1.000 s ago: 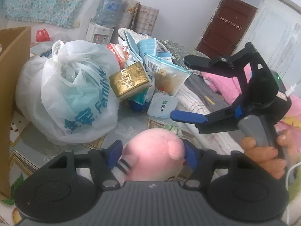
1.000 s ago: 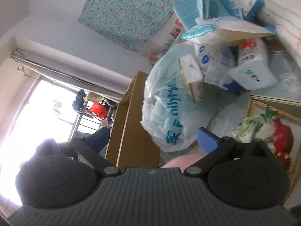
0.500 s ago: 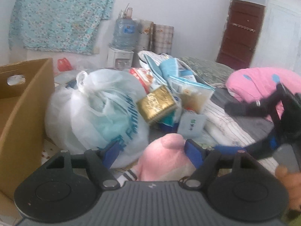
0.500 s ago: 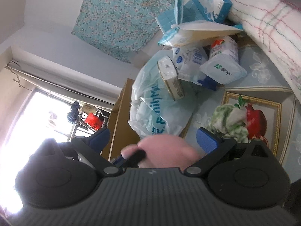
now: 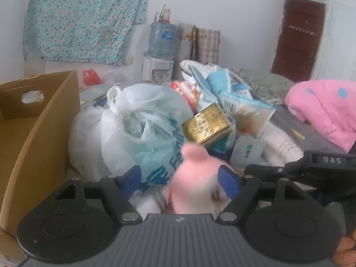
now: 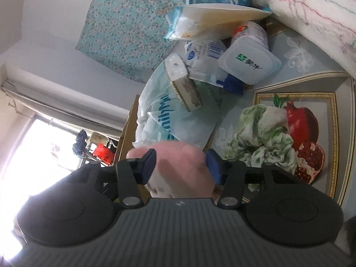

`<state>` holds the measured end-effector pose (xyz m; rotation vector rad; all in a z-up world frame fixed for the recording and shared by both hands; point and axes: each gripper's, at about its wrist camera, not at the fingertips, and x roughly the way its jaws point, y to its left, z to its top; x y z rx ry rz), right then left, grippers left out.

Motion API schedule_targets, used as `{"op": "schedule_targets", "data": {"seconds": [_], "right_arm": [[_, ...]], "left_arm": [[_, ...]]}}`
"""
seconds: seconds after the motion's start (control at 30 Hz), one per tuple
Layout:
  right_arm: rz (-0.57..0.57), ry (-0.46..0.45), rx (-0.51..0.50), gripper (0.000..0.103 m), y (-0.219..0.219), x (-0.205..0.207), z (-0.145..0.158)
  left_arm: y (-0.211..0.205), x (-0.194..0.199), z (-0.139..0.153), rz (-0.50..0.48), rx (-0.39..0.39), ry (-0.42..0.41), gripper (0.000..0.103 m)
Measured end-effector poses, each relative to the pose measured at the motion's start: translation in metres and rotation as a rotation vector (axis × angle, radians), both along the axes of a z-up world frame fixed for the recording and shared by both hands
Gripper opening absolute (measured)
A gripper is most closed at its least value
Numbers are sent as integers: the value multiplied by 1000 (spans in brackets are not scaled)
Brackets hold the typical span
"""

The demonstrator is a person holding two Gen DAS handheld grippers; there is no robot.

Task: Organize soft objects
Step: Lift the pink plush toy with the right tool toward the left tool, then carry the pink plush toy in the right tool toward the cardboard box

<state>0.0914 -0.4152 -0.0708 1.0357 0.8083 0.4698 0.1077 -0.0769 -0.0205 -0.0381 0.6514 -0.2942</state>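
A pink plush toy (image 5: pixel 195 178) sits between the blue pads of my left gripper (image 5: pixel 181 181), off to the right pad's side; the jaws look spread wider than the toy. In the right wrist view the same pink toy (image 6: pixel 178 169) lies between the pads of my right gripper (image 6: pixel 181 166), which close on it from both sides. A green and white crumpled cloth (image 6: pixel 258 131) lies on the table just right of the right gripper. An open cardboard box (image 5: pixel 33 138) stands at the left.
A knotted white plastic bag (image 5: pixel 133 131) sits beside the box. A gold packet (image 5: pixel 207 125), milk cartons (image 6: pixel 249 63) and snack bags (image 5: pixel 244 111) are piled behind. A pink blanket (image 5: pixel 327 109) lies at right. The right gripper's body (image 5: pixel 311 171) crosses the left view.
The left gripper rose and its jaws widened around the pink toy. The right gripper came in from the right and closed its pads on the toy.
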Motion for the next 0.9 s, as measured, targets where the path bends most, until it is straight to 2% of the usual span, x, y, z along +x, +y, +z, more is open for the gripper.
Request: {"op": "schedule_targets", "data": {"seconds": [0.17,0.33,0.5,0.77,0.87,0.9], "right_arm": [[-35,4,5,39,1,11,-9],[-54,14,2,31,2,21,-14],[-86,30,-21,31,1,27,-16],[-117,42,-76,31,6,33,-17],[-128,36,-100,20,10,34,-17],[-131,28,-110,12,10,33,-16]], "left_arm": [[4,4,-8,-4,-18,50,75],[7,4,-7,-17,-25,50,77],[6,11,-11,-34,-29,91,77],[1,10,-13,-50,-24,98,78],[0,11,-13,-59,-23,99,78],[0,11,-13,-61,-21,99,78]]}}
